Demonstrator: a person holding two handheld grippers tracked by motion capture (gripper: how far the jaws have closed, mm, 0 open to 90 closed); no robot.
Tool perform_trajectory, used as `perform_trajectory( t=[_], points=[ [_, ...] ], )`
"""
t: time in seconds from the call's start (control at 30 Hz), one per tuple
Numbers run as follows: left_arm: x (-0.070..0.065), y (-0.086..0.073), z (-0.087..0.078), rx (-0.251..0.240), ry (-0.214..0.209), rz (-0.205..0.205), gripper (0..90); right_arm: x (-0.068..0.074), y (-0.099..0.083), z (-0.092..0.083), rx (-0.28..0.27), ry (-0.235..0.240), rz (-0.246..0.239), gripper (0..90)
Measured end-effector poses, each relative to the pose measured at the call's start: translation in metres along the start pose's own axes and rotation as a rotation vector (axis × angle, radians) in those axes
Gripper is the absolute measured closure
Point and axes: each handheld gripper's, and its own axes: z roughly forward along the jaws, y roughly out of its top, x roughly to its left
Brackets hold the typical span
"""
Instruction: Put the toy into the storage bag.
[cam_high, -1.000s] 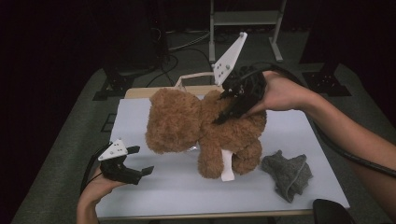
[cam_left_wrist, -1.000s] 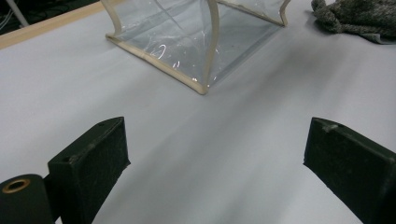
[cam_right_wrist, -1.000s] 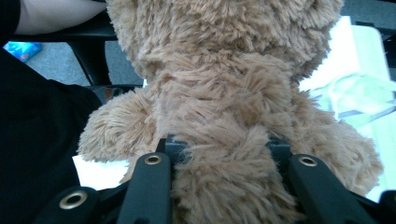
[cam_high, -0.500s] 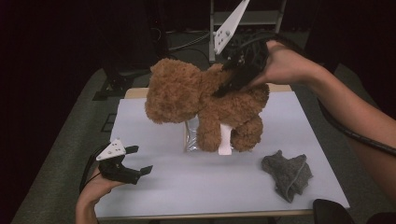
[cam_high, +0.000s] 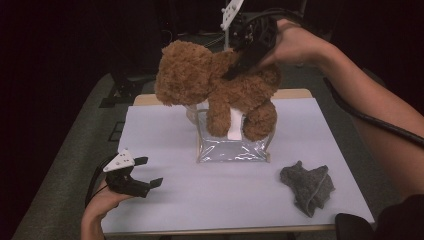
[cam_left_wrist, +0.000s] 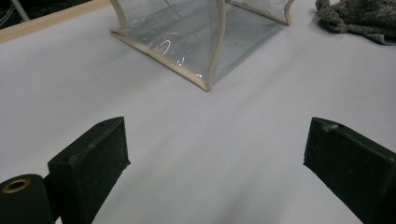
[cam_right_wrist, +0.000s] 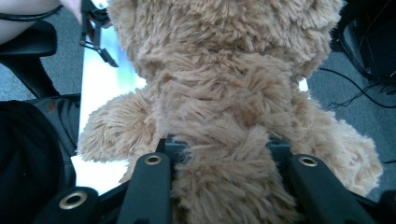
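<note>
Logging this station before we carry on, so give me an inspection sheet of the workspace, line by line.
Surface: pale mat on a wood-edged table.
Job's things: brown teddy bear held up over a clear pouch.
Clutter: crumpled grey cloth, front right.
Grippers: right gripper clamped on the bear's back; left gripper open, low over the mat.
Cables: black cable trailing along the right forearm.
Surroundings: dark; grey floor.

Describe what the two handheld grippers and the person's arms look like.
Both the left gripper and the right gripper are black with two blocky jaws, each topped by a pale three-cornered plate with small holes. A black cable trails from the right one. The forearms are bare, no sleeves.
</note>
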Motion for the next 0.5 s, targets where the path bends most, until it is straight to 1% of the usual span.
perform_trajectory(
  t=[0.2,0.33,0.43,0.5],
  points=[
    [0.002,-0.002,-0.001,-0.005,0.006,-0.009,5.6,-0.025,0.006,0.002,0.015,-0.015,0.026,63.6],
    [0.003,-0.002,-0.001,-0.001,0.002,-0.01,5.6,-0.045,0.008,0.003,0.014,-0.038,0.057,63.6],
    [0.003,-0.003,0.0,0.005,0.002,-0.011,5.6,-0.062,0.009,0.009,0.035,-0.051,0.079,63.6],
    [0.003,-0.003,0.001,0.01,0.003,-0.011,5.6,-0.071,0.008,0.013,0.044,-0.056,0.09,63.5]
  ],
)
